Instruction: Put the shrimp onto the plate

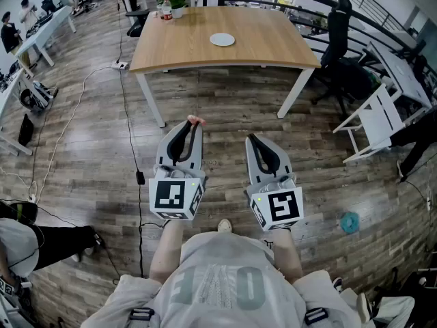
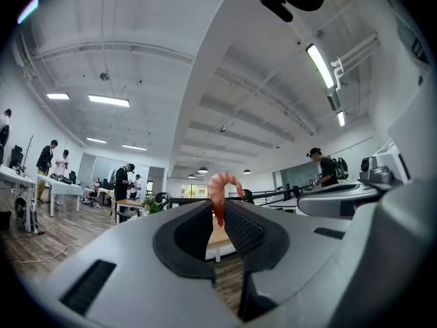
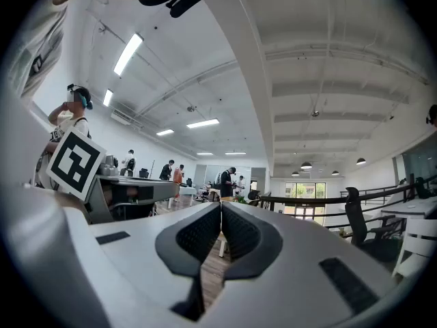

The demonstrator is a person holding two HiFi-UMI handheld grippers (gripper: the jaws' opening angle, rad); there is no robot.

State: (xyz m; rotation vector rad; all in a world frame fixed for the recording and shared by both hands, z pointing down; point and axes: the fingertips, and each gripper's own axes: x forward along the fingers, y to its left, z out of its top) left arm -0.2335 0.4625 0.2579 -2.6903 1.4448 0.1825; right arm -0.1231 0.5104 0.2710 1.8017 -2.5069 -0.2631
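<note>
A pink curled shrimp (image 2: 222, 191) is pinched between the tips of my left gripper (image 2: 220, 214), sticking up past them; in the head view the shrimp (image 1: 196, 120) shows at the tip of the left gripper (image 1: 193, 124), held over the wooden floor. My right gripper (image 1: 250, 139) is beside it, a little to the right, with its jaws pressed together and nothing in them (image 3: 220, 214). The white plate (image 1: 222, 39) lies on the wooden table (image 1: 273, 43) well ahead of both grippers.
A potted plant (image 1: 176, 2) and a red can stand at the table's far left corner. A black office chair (image 1: 338, 36) is at the table's right, white desks at far right and left. Cables run across the floor at left. People stand in the background.
</note>
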